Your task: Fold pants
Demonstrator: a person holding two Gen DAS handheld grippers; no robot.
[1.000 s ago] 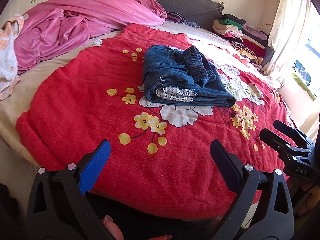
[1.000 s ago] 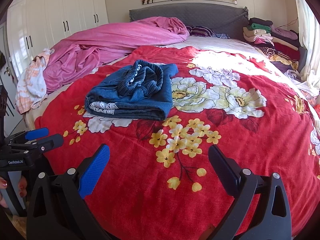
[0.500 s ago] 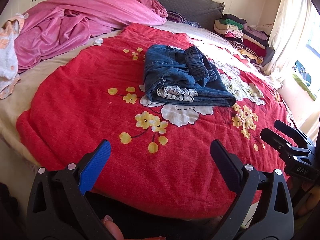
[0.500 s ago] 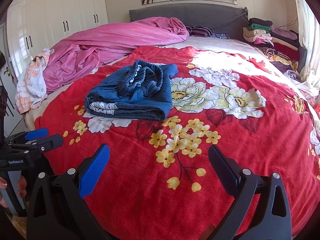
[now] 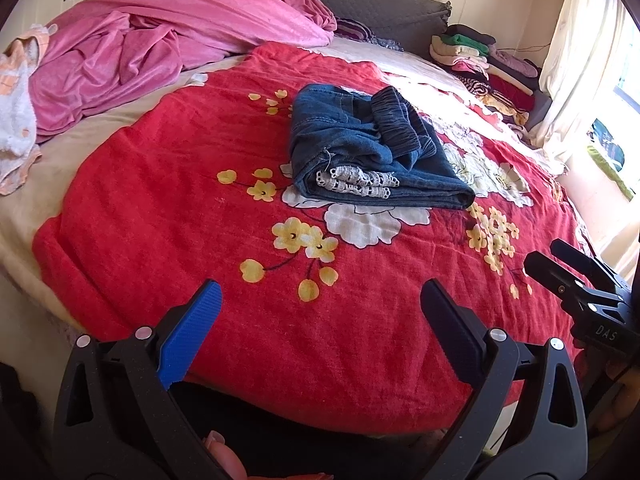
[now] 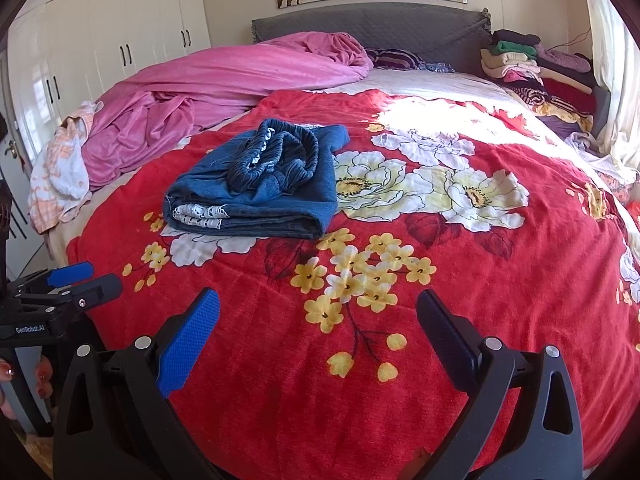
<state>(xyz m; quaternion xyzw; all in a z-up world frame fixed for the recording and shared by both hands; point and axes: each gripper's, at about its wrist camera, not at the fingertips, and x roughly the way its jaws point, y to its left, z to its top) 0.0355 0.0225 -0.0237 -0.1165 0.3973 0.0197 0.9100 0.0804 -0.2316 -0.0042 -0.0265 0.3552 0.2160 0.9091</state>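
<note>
Dark blue denim pants (image 5: 372, 152) with white lace trim lie folded in a compact stack on the red floral blanket (image 5: 180, 200); they also show in the right wrist view (image 6: 264, 184). My left gripper (image 5: 320, 300) is open and empty, held back over the bed's near edge, well short of the pants. My right gripper (image 6: 318, 308) is open and empty, also near the front edge. Each gripper shows at the side of the other's view: the right gripper in the left wrist view (image 5: 580, 280), the left gripper in the right wrist view (image 6: 60, 284).
A crumpled pink duvet (image 6: 224, 88) lies at the back left. A stack of folded clothes (image 6: 532, 68) sits at the back right by the grey headboard (image 6: 380, 28). A peach towel (image 6: 60, 168) lies at the left. White wardrobes (image 6: 112, 40) stand behind.
</note>
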